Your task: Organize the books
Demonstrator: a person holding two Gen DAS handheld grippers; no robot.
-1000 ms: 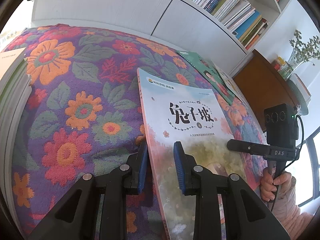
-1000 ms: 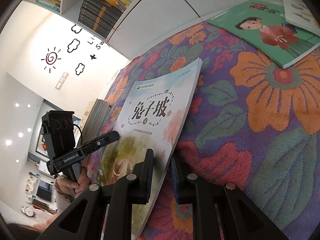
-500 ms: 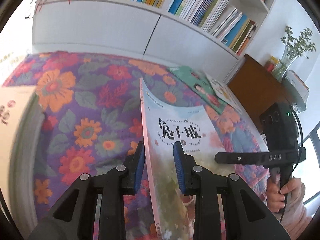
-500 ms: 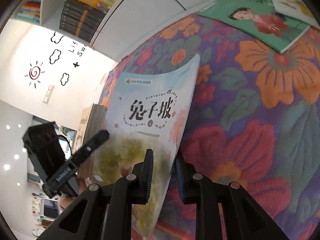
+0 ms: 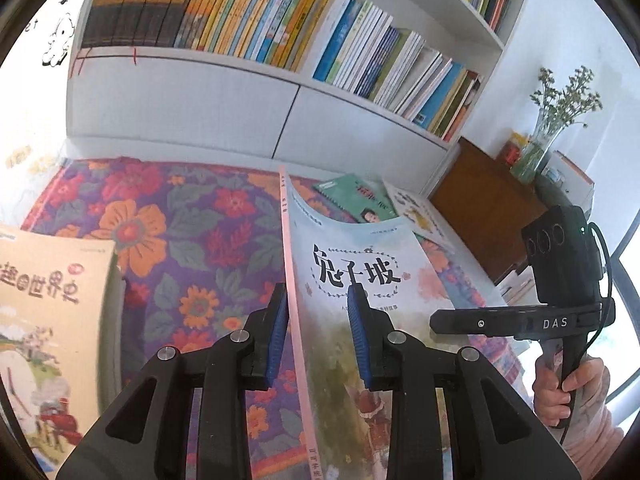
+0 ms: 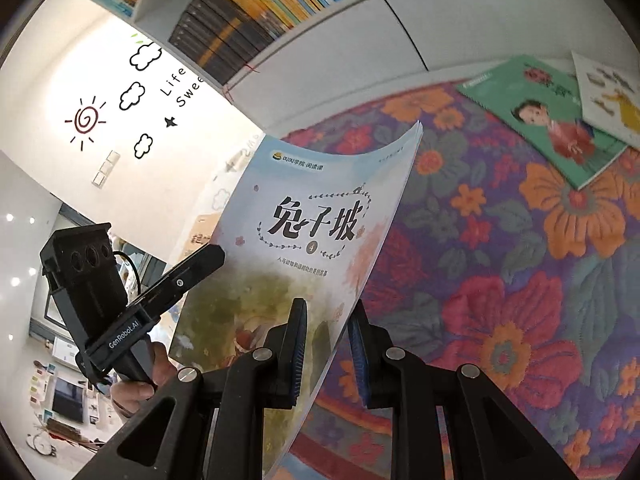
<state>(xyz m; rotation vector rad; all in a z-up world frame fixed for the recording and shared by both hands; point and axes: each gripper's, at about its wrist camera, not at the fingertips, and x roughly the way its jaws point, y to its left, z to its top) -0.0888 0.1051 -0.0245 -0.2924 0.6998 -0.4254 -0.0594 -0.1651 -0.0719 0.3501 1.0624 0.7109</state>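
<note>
A white bookcase [image 5: 280, 92] packed with books backs a table covered by a floral cloth [image 5: 192, 232]. The pale-blue book [image 5: 360, 276] is held tilted, clear of the cloth, over its middle. Its spine edge is clamped between the nearly shut jaws of the left gripper [image 5: 318, 332]; its opposite long edge is pinched by the right gripper [image 6: 326, 344], whose jaws have just been easing slightly apart. A green book [image 6: 552, 120] lies by the far right edge, and a tan-covered stack [image 5: 48, 320] by the left edge. Bare cloth is left between them.
</note>
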